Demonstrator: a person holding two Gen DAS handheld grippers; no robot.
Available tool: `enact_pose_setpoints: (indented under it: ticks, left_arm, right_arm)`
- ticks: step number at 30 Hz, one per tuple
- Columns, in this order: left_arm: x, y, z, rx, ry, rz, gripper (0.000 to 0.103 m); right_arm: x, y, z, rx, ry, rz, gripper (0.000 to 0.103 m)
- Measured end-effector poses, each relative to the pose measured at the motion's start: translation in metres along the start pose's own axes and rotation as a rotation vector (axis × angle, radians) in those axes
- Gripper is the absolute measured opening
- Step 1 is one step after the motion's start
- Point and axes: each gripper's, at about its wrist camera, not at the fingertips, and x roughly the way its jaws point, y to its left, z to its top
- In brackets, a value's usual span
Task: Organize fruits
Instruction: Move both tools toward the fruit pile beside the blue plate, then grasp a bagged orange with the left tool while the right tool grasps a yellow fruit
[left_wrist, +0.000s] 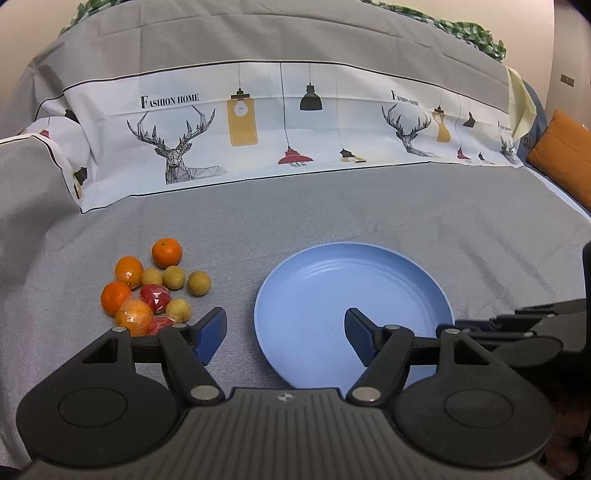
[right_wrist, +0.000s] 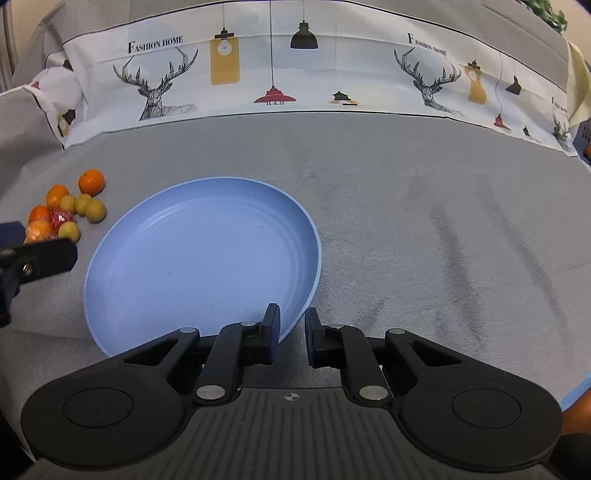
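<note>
The right gripper is clamping its nearly closed jaws on the near rim of the blue plate. The left gripper is hovering with jaws wide apart and empty, near the fruit pile lying left of the plate on the grey cloth.

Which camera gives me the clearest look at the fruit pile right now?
The left wrist view: the fruit pile sits close, left of the blue plate, with oranges, tan fruits and red wrapped pieces distinguishable. The right wrist view shows it small at the left edge, partly behind the left gripper.
</note>
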Motion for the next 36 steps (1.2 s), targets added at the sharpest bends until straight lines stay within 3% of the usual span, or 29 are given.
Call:
enact_pose_setpoints:
  ticks: [4,6,8,11,15,18,21,24,28,32,36]
  left_arm:
    - [-0.002,0.007,0.003,-0.042,-0.002,-0.013,0.076]
    - [-0.005,0.016,0.007,-0.091,-0.008,-0.022,0.068]
    - [-0.008,0.030,0.014,-0.159,0.002,-0.060,0.042]
    - [-0.013,0.049,0.033,-0.180,0.009,-0.070,0.020]
    - [-0.021,0.068,0.062,-0.051,-0.063,-0.026,0.020]
    - [-0.014,0.090,0.059,0.019,-0.102,0.024,0.020]
    - [0.003,0.129,0.058,-0.224,-0.025,0.049,0.020]
    - [0.019,0.153,0.056,-0.386,0.056,0.066,0.020]
    - [0.039,0.165,0.058,-0.460,0.153,0.085,0.023]
    - [0.052,0.176,0.056,-0.539,0.221,0.090,0.037]
    - [0.063,0.177,0.052,-0.537,0.290,0.091,0.041]
  right_arm:
    - [-0.006,0.003,0.000,-0.028,-0.011,-0.060,0.018]
    - [-0.013,0.003,0.003,-0.020,-0.043,-0.075,0.025]
    - [-0.020,-0.001,0.007,0.015,-0.060,-0.064,0.030]
    - [-0.035,-0.009,0.017,0.088,-0.120,0.005,0.030]
    - [-0.048,-0.007,0.030,0.097,-0.192,0.114,0.031]
    - [-0.049,0.006,0.046,0.066,-0.203,0.225,0.031]
    - [-0.048,0.027,0.065,-0.006,-0.226,0.301,0.031]
    - [-0.041,0.060,0.087,-0.068,-0.232,0.370,0.031]
    - [-0.005,0.099,0.108,-0.102,-0.167,0.429,0.031]
    - [0.039,0.128,0.110,-0.104,-0.068,0.446,0.031]
    - [0.069,0.156,0.108,-0.175,-0.030,0.435,0.031]
